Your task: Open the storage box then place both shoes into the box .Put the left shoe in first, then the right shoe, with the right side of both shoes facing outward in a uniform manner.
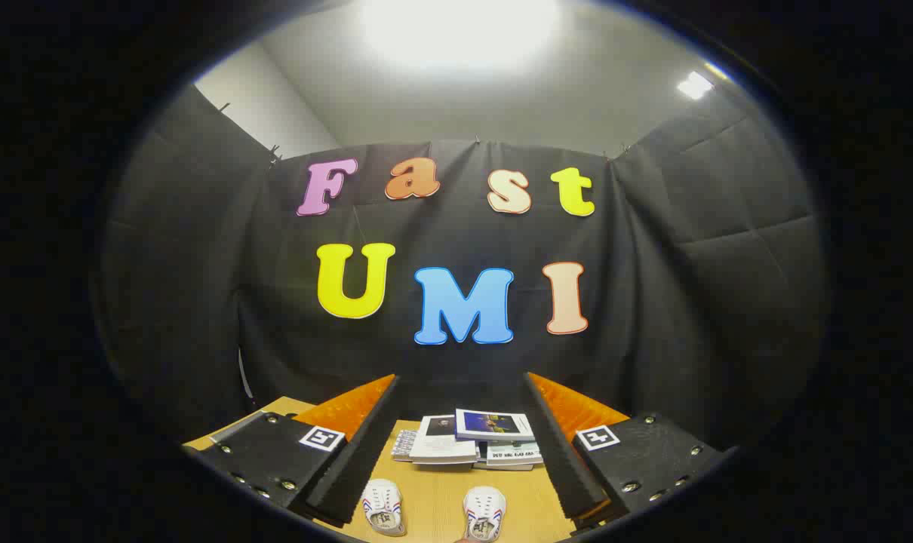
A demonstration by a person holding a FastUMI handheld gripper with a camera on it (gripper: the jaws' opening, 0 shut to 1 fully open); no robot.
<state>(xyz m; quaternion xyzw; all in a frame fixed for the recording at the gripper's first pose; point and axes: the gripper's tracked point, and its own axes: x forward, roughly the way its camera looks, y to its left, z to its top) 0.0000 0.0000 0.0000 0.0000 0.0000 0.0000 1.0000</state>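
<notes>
At the bottom centre of the frame the gripper point(460, 452) stood spread wide, holding nothing. Between its fingers, on the wooden table point(434, 501), lay two white shoes, one on the left point(383, 507) and one on the right point(484, 513), slightly apart. Beyond them, mid-frame, sat a stack of books point(468, 439) against the black cloth wall point(683, 286).

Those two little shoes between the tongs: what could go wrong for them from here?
1. The tongs hang open above the table, holding nothing. The two shoes look nearly alike, so the wrong one could easily be picked first.
2. A stack of booklets lies just beyond the shoes; reaching forward might knock it.
3. The shoes sit close together on the table, so closing on one may shove the other.
</notes>
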